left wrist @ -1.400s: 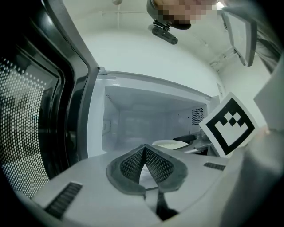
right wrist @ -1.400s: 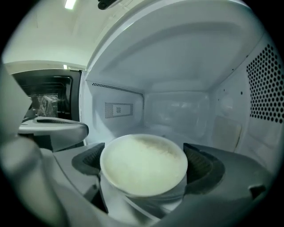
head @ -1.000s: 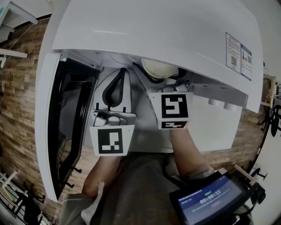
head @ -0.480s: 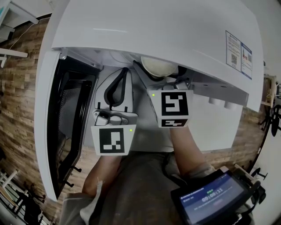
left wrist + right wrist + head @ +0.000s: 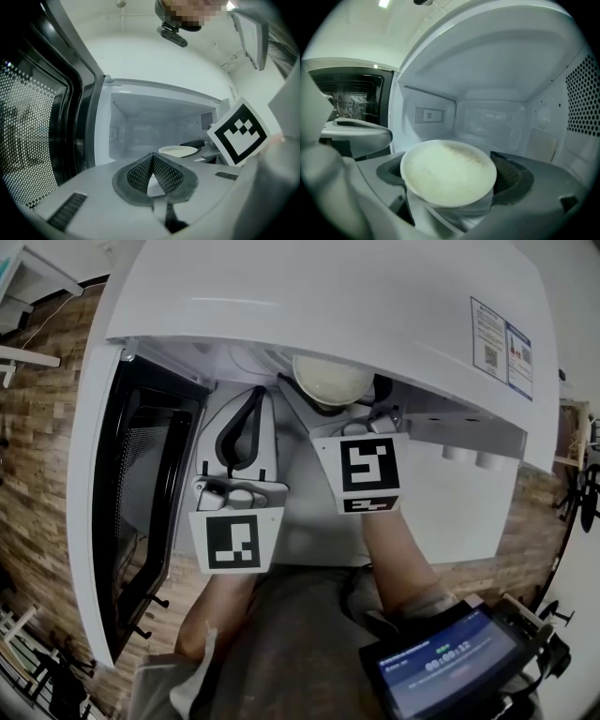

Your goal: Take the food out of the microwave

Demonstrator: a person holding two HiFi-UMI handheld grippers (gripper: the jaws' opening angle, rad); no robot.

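At the microwave [image 5: 328, 306] mouth, a rigid, likely slick rice bowl [image 5: 447, 168] is clamped below its rim by the right hand-held gripper [image 5: 452, 190]; the left hand-held gripper [image 5: 152, 174] is seen closed, empty.

Head view steeply down onto the microwave [image 5: 328, 296]; both gripper views close, into its cavity [image 5: 487, 117], bowl [image 5: 448, 172] in common.

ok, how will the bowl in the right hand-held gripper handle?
Looks rigid and smooth-glazed, so the bowl might slip in the right hand-held gripper, clamped on its sides. Filled near the rim with white food: probably heavyish, and tilting may spill.
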